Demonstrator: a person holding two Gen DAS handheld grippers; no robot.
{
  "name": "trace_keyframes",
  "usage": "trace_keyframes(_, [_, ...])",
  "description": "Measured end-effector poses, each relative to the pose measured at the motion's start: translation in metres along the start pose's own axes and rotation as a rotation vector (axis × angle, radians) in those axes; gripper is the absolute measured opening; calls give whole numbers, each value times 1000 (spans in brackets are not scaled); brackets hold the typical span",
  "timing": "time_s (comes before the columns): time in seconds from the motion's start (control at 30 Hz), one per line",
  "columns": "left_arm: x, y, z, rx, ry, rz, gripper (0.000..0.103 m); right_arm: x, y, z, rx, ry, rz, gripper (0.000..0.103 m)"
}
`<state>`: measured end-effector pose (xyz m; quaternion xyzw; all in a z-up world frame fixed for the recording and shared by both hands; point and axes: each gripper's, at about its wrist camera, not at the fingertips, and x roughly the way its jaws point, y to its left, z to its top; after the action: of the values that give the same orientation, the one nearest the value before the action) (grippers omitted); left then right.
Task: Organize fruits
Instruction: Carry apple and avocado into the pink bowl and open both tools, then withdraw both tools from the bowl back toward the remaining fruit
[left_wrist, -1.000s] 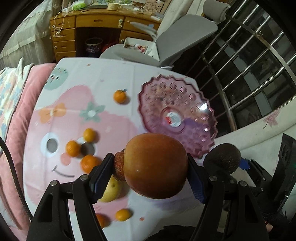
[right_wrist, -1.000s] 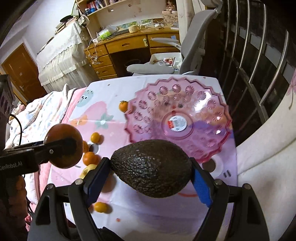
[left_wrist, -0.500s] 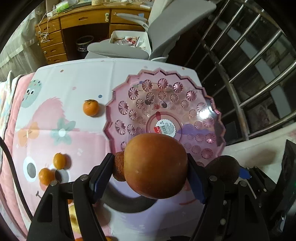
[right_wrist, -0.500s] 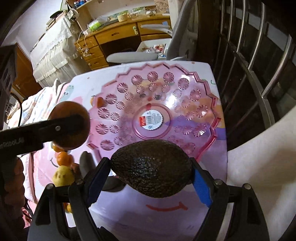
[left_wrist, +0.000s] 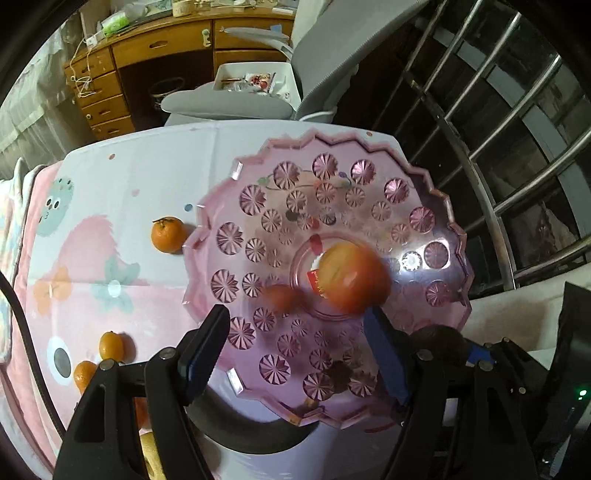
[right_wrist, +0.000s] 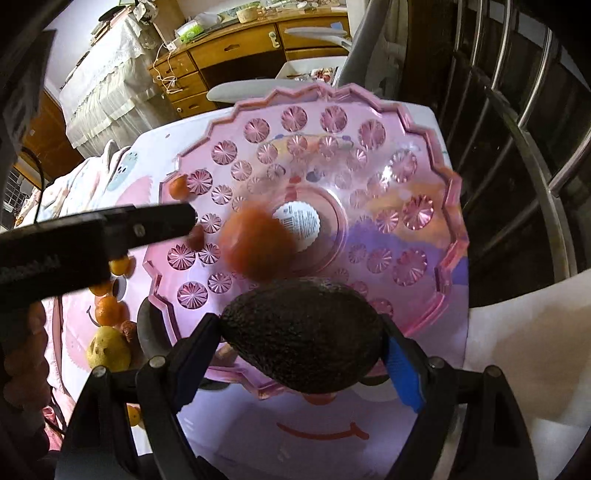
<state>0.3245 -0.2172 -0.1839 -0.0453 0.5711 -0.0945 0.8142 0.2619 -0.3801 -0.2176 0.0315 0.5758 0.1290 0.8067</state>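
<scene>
A printed tablecloth (left_wrist: 147, 177) covers the table, its far edge at 12 o'clock meeting a grey chair (left_wrist: 236, 99), with metal railing (left_wrist: 517, 155) close along the 3 o'clock side. The scalloped pink plastic plate (left_wrist: 436, 206), moulded with starburst discs, fills the right half; its basin lies bare except at the centre. There a blurred red-orange apple (left_wrist: 352, 277) sits over the label, a smaller reddish fruit (left_wrist: 280, 297) at its 9 o'clock. Half a second ago the left gripper (left_wrist: 295, 354) clenched that apple; now its fingers are spread wide, holding nothing. The right gripper (right_wrist: 301, 350) stays clamped on a dark pebbly avocado (right_wrist: 303, 336) over the plate's 6 o'clock rim. A tangerine (left_wrist: 168, 234) touches the plate's 9 o'clock edge.
</scene>
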Motion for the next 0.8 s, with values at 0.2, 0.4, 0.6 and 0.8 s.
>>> trace_keyframes(0.2, [-13, 14, -3, -38, -13, 22, 78, -15, 0, 2, -1, -82, -2, 85])
trace_keyframes(0.4, [-29, 29, -17, -80, -26, 27, 79, -24, 4, -1, 15, -95, 0, 85])
trace_keyframes(0.6, [-51, 45, -43, -115, -46, 51, 83, -31, 12, -9, 42, -91, 11, 85])
trace_keyframes(0.8, [-71, 68, -74, -154, -58, 76, 83, -34, 23, -24, 74, -73, 26, 85])
